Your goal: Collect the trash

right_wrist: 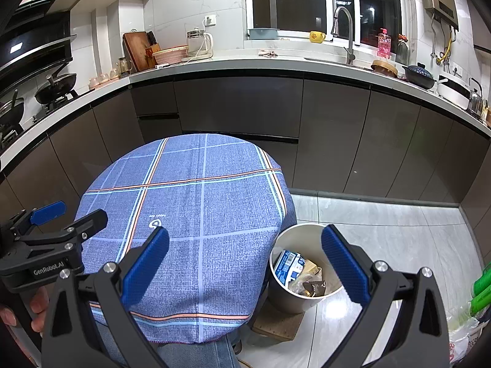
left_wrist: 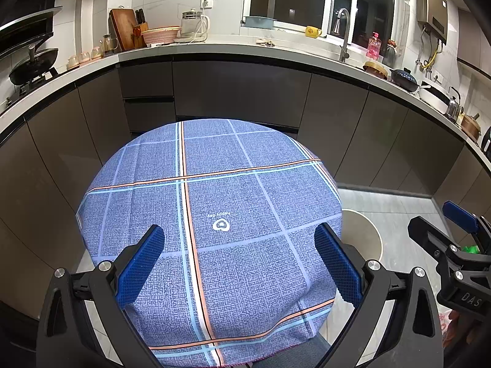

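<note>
A round table under a blue plaid cloth (left_wrist: 233, 190) (right_wrist: 221, 202) fills the middle of both views, with nothing lying on it. A white bin (right_wrist: 287, 299) stands on the floor at the table's right, holding a blue-and-white wrapper (right_wrist: 287, 266) and brown crumpled scraps (right_wrist: 313, 288); in the left wrist view only the bin's rim (left_wrist: 368, 230) shows. My left gripper (left_wrist: 241, 263) hovers open over the near half of the table. My right gripper (right_wrist: 245, 263) is open too, spanning the table's right edge and the bin. Each gripper shows in the other's view, the right gripper (left_wrist: 445, 230) and the left gripper (right_wrist: 70, 214).
A dark cabinet run with a white worktop (left_wrist: 245, 52) curves behind the table, carrying a kettle, cutting board, sink tap and pots. Grey floor tiles (right_wrist: 383, 230) lie right of the bin. A cork board (right_wrist: 279, 325) lies under the bin; green plastic and a bag (right_wrist: 478, 294) sit far right.
</note>
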The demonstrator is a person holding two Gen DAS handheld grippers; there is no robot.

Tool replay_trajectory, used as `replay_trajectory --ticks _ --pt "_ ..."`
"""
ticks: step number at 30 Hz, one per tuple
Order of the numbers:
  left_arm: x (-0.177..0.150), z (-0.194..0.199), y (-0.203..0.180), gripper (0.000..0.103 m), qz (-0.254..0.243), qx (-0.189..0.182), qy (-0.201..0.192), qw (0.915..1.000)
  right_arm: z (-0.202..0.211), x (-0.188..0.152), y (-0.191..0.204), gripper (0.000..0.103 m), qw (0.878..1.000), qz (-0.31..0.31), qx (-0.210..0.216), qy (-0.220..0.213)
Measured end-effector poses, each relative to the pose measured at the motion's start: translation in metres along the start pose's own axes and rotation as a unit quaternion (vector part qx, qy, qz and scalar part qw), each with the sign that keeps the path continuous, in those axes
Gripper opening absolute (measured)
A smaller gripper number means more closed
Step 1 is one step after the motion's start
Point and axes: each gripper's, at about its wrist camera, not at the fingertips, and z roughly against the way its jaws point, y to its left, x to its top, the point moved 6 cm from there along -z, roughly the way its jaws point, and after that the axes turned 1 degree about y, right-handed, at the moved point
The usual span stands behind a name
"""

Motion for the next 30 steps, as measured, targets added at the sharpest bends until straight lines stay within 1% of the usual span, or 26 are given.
replay_trajectory --ticks 30 --pt "0.0036 0.0071 -0.0047 0.095 -0.001 0.0 -0.003 1.0 0.0051 0.0079 -0.0001 0.1 1.0 0.003 0.003 -0.006"
